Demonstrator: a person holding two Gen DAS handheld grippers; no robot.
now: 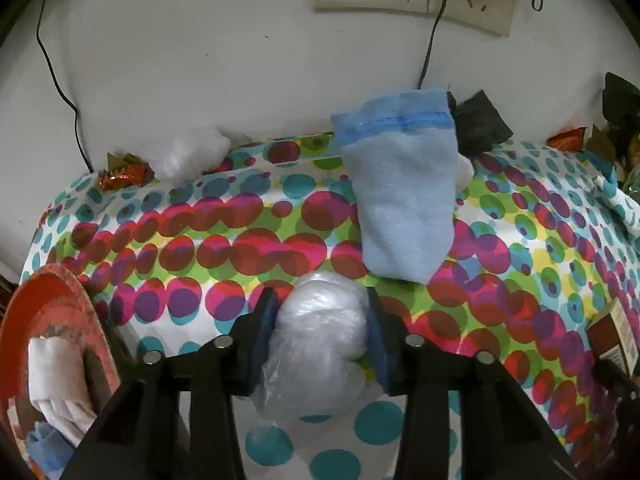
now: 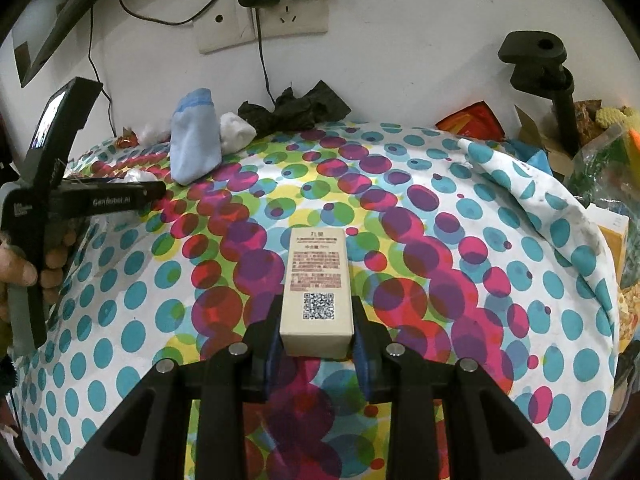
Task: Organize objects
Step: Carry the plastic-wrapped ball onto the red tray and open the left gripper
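Note:
My left gripper [image 1: 320, 308] is shut on a crumpled clear plastic bag [image 1: 320, 332] above the dotted tablecloth [image 1: 200, 240]. A light blue sock [image 1: 404, 200] lies just beyond it; it also shows in the right wrist view [image 2: 196, 144]. My right gripper [image 2: 316, 320] is shut on a small beige box [image 2: 318, 284] with a QR code, held over the cloth [image 2: 440, 240]. The left gripper's body [image 2: 92, 200] shows at the left of the right wrist view.
An orange basket [image 1: 52, 300] with white cloth stands at the left edge. A white wad [image 1: 192, 152] and a red wrapper [image 1: 124, 172] lie at the back. A black crumpled bag [image 2: 296, 110], a white sock [image 2: 236, 130] and a black clamp stand [image 2: 540, 68] stand near the wall. Clutter fills the right.

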